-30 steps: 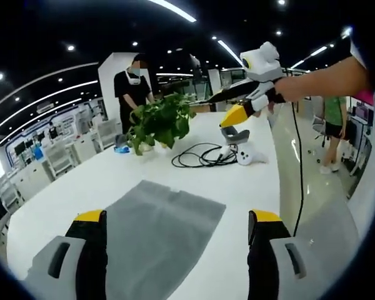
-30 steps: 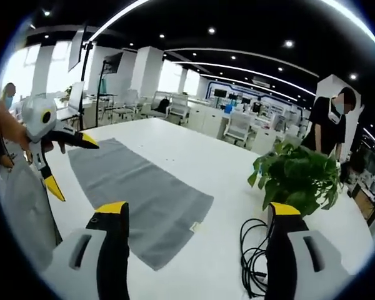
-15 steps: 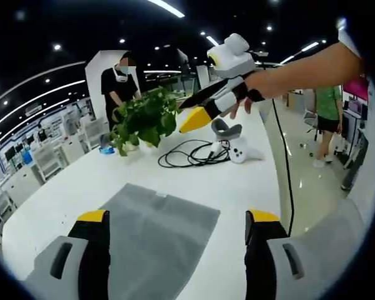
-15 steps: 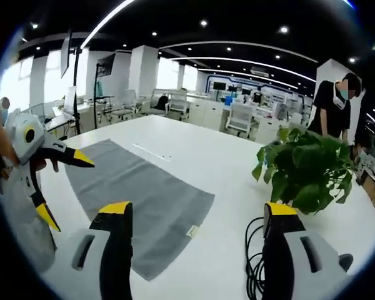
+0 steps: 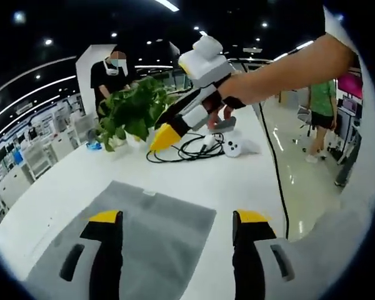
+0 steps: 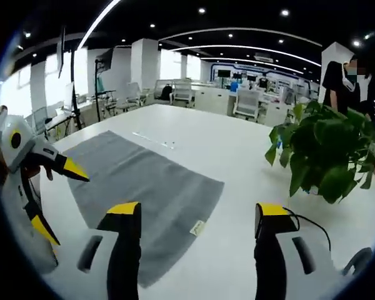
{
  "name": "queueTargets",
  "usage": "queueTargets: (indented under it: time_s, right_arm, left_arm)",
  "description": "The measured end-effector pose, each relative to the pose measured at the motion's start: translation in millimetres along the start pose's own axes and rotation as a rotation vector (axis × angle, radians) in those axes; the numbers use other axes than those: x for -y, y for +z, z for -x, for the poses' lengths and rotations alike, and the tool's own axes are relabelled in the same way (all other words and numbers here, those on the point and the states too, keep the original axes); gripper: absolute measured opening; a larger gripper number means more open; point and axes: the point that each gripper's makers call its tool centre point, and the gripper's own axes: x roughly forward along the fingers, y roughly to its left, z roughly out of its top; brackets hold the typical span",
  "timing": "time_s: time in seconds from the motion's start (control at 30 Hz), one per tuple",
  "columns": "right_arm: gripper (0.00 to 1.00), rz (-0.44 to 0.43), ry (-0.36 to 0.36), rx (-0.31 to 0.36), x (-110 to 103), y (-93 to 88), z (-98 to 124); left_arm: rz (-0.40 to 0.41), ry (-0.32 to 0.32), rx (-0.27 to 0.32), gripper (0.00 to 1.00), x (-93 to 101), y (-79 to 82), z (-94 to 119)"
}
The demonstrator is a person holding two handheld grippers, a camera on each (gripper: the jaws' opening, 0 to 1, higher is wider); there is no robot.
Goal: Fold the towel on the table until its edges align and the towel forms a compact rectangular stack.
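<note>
2 open hand-held grippers above flat grey towel (image 6: pixel 144 181).

I see a long white counter (image 6: pixel 194 140) with a grey towel (image 6: pixel 144 181) spread flat on it, a small tag at one corner. Farther along, I make out a leafy potted plant (image 5: pixel 132 111), a loose coil of black cable (image 5: pixel 186 150), and a white controller (image 5: pixel 233 147) just beside the cable.
</note>
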Motion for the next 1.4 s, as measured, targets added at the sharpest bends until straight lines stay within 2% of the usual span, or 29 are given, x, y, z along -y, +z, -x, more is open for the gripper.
queueTargets:
  time_s: [0.1,0.3,0.4,0.53,0.6,0.7,0.93,1.1,1.2,1.4]
  right_arm:
    - [0.7,-0.025,0.012,-0.001,3,-4.0,-10]
    - [0.63,-0.047,0.022,-0.011,15,-11.4,-29]
    - [0.58,-0.085,0.02,-0.01,22,-13.3,-39]
    - [0.53,-0.1,0.016,-0.012,32,-17.0,-55]
    - [0.52,-0.106,0.02,-0.019,32,-18.8,-60]
    - [0.5,-0.112,0.027,-0.018,32,-19.7,-67]
    - [0.47,-0.156,0.021,-0.023,36,-21.6,-85]
    - [0.42,-0.177,0.018,-0.02,37,-18.8,-99]
    - [0.38,-0.181,0.008,-0.009,40,-15.6,-108]
    - [0.35,-0.215,0.003,-0.012,47,-18.0,-128]
  left_arm:
    - [-0.021,-0.034,-0.01,0.67,8.6,-3.8,-11]
    - [-0.055,-0.104,-0.026,0.54,25.7,-8.5,-29]
    - [-0.048,-0.147,-0.038,0.51,33.8,-13.7,-38]
    - [-0.045,-0.164,-0.068,0.48,38.2,-23.2,-50]
    - [-0.055,-0.175,-0.097,0.47,42.0,-29.0,-55]
    - [-0.068,-0.195,-0.109,0.45,47.9,-34.1,-59]
    - [-0.056,-0.204,-0.118,0.39,49.0,-37.8,-73]
    - [-0.056,-0.204,-0.112,0.35,46.9,-39.1,-88]
    - [-0.063,-0.217,-0.128,0.3,47.5,-44.9,-99]
    - [-0.059,-0.237,-0.139,0.28,53.7,-49.4,-110]
